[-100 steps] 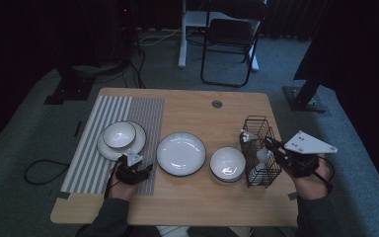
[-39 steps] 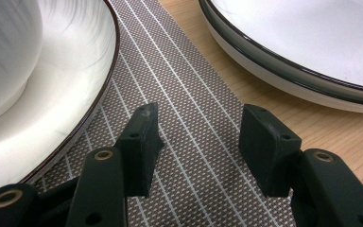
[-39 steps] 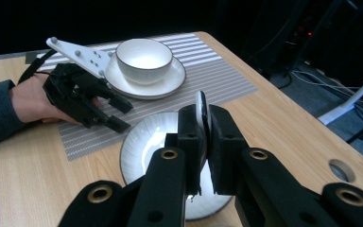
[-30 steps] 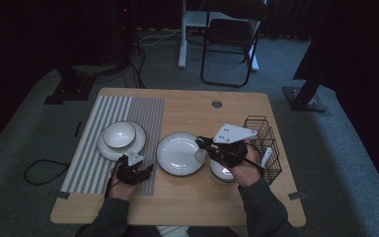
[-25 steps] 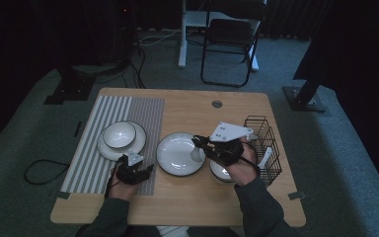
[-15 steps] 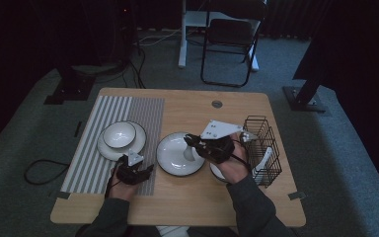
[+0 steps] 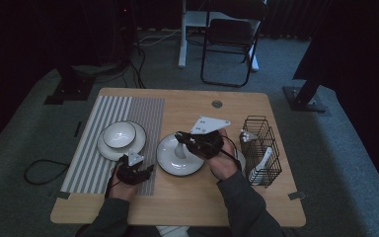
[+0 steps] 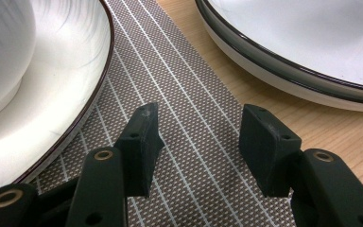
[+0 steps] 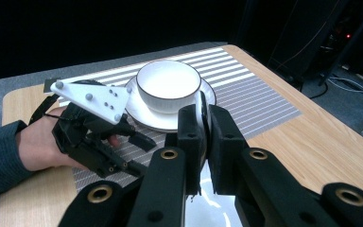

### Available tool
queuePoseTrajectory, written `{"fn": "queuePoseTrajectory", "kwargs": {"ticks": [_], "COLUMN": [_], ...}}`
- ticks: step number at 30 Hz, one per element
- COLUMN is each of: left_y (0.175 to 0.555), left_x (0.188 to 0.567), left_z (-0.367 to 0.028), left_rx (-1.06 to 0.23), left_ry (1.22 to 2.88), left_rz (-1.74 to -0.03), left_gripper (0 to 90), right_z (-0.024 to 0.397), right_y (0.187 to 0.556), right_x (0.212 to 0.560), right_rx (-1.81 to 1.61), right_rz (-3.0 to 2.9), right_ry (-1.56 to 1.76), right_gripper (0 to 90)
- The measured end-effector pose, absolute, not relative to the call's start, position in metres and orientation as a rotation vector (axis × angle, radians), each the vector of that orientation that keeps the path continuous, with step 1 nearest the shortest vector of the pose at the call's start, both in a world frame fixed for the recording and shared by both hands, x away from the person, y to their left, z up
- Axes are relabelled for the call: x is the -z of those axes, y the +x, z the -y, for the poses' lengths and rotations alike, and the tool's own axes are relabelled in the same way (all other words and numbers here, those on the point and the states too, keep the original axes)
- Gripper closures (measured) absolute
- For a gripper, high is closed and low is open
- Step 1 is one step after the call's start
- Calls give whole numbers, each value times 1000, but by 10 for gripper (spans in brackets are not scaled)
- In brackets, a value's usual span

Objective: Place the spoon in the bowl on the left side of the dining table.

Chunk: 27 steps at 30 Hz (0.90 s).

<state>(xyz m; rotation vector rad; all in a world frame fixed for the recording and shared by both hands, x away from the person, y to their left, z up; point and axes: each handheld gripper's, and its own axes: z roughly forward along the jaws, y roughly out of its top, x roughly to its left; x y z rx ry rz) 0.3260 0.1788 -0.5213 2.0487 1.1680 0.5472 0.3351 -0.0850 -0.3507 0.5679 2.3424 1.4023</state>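
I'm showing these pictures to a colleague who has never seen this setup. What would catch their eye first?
Probably the right gripper over the middle plate, its jaws shut on a thin white utensil. Next, the white bowl on its plate on the striped mat at the left, with the left gripper resting open just in front. At the right edge stands a black wire basket.

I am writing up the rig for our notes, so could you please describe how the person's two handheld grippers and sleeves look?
Both are black two-jaw tools with blocky pads and brass-coloured pivot rivets. The right gripper carries a pale grey three-cornered plate with small dark dots; the left gripper has a smaller pale plate of the same kind. The sleeves are dark grey-blue.
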Motion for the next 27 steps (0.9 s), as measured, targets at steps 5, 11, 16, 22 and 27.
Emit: {"fn": "queuePoseTrajectory", "kwargs": {"ticks": [5, 11, 16, 22, 27], "left_y": [326, 326, 326, 326, 326], "left_x": [521, 521, 521, 521, 521], "left_z": [-179, -179, -179, -179, -178], "left_rx": [-548, -547, -545, -544, -543], "left_ry": [2049, 2052, 2049, 2043, 2046], "left_rz": [-1168, -1167, -1169, -1173, -1170], "left_gripper": [497, 497, 497, 497, 497], "right_z": [78, 69, 59, 48, 37], "right_y": [340, 347, 353, 360, 365], "right_x": [353, 355, 356, 355, 355], "right_rx": [-1410, -1416, -1412, -1419, -1415], "right_rz": [-2345, -2349, -2356, -2363, -2374], "right_ry": [576, 578, 572, 570, 549], "right_gripper": [846, 846, 846, 846, 846]}}
